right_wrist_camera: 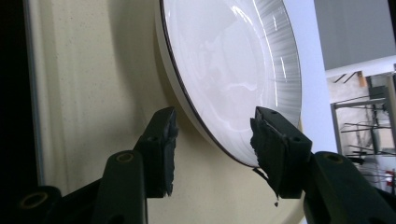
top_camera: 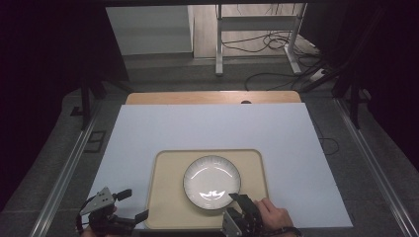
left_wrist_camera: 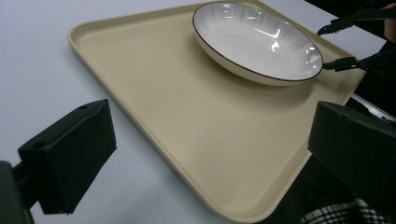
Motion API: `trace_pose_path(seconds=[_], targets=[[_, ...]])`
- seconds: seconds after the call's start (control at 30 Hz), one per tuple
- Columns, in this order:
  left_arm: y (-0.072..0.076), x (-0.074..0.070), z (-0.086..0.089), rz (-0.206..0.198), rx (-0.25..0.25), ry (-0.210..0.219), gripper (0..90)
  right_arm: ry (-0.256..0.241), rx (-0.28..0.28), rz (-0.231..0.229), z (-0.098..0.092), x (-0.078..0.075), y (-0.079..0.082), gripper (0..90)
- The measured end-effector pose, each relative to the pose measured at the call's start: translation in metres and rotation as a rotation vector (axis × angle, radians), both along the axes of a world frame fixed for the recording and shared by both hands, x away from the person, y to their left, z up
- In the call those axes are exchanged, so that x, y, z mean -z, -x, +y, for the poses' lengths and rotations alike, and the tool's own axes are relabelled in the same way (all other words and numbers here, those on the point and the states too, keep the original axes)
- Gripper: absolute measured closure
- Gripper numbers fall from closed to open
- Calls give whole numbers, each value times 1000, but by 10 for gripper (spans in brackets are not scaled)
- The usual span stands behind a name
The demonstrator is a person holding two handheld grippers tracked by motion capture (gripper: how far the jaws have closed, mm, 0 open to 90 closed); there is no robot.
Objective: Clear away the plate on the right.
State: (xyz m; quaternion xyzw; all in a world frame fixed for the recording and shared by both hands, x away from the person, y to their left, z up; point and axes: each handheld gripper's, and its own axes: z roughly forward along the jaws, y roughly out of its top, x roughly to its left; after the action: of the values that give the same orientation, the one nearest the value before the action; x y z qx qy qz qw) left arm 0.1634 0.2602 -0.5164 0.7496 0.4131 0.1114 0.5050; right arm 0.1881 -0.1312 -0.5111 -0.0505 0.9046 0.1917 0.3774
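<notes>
- The plate (top_camera: 212, 181) is round, white and shiny, with thin grey stripes around its edge and a dark rim.
- It sits on a cream tray (top_camera: 165, 197) on the worktop.
- My right gripper (right_wrist_camera: 212, 140) has its jaws open, one on each side of the plate's rim.
- My left gripper (top_camera: 132, 205) is wide open, holding nothing, well away from the plate.

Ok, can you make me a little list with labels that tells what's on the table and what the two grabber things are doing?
table cover: white sheet over a wooden tabletop
tray: beige rounded plastic tray near the person's edge
plate: round white ribbed plate with a dark rim, sitting on the tray
right gripper: open, one jaw on each side of the plate's near rim, not yet closed
left gripper: open, beside the tray's left edge, holding nothing
</notes>
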Motion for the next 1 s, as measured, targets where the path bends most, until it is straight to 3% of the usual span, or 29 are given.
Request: trace_pose_path(seconds=[0.53, 0.77, 1.0], targets=[[0, 0, 0, 3, 2, -2, 7, -74, 40, 93, -19, -8, -12, 483], [0, 0, 0, 4, 3, -2, 8, -109, 78, 160, -30, -11, -20, 451], [-1, 0, 0, 5, 5, -1, 8, -183, 143, 220, -41, -16, -30, 377]])
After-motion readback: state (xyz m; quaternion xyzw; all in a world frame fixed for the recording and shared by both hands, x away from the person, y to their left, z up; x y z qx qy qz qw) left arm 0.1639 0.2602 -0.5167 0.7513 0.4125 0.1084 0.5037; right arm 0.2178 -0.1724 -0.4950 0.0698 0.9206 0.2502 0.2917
